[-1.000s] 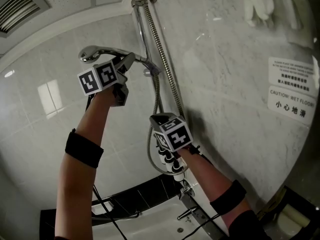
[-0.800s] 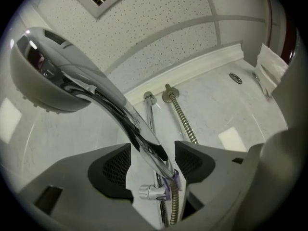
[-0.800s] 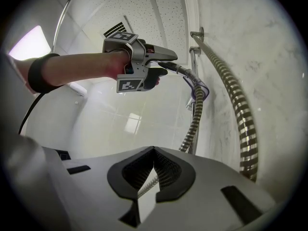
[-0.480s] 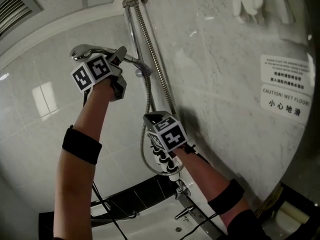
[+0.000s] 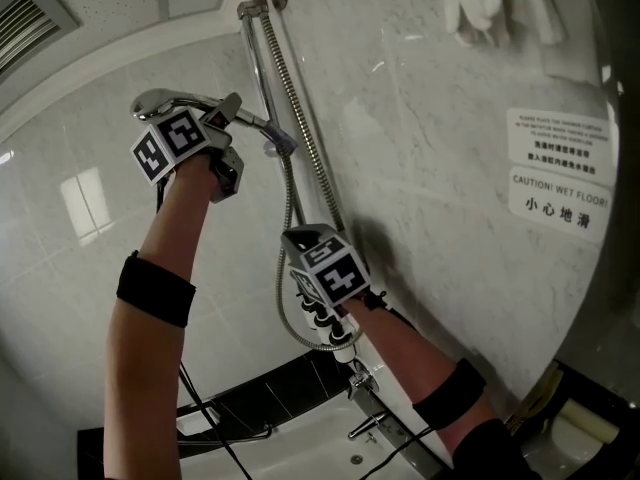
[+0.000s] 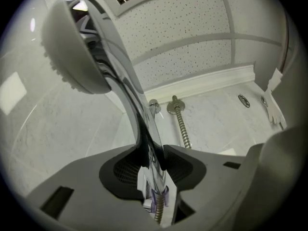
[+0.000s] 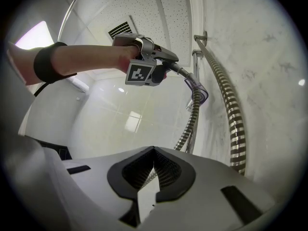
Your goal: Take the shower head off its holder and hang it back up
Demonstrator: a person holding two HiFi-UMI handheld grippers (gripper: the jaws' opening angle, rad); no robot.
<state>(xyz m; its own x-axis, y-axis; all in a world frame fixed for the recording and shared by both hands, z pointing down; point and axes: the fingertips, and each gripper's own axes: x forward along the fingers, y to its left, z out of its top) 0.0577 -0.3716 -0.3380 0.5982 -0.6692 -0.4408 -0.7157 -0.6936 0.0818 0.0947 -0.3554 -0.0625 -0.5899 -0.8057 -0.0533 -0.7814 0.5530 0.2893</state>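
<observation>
The chrome shower head point(image 5: 155, 101) sits in its holder point(image 5: 278, 143) on the wall rail, its face turned down. My left gripper point(image 5: 228, 108) reaches up to it and its jaws are closing on the handle. In the left gripper view the handle point(image 6: 144, 134) runs up between the pads point(image 6: 126, 167), which touch it on both sides, to the round head point(image 6: 72, 52). My right gripper point(image 5: 303, 238) hangs lower, near the metal hose point(image 5: 284, 268). It is shut point(image 7: 154, 150) with nothing in it; the hose point(image 7: 190, 124) passes behind its tips.
A chrome slider rail point(image 5: 262, 58) and a second run of hose point(image 5: 310, 138) go up the marble wall. Warning signs point(image 5: 555, 163) are at the right, a white towel point(image 5: 490, 3) at the top. Taps point(image 5: 365, 383) and the bath rim lie below.
The left gripper's jaws have come in onto the shower head's handle and the gripper has rolled a little. The right gripper has kept still.
</observation>
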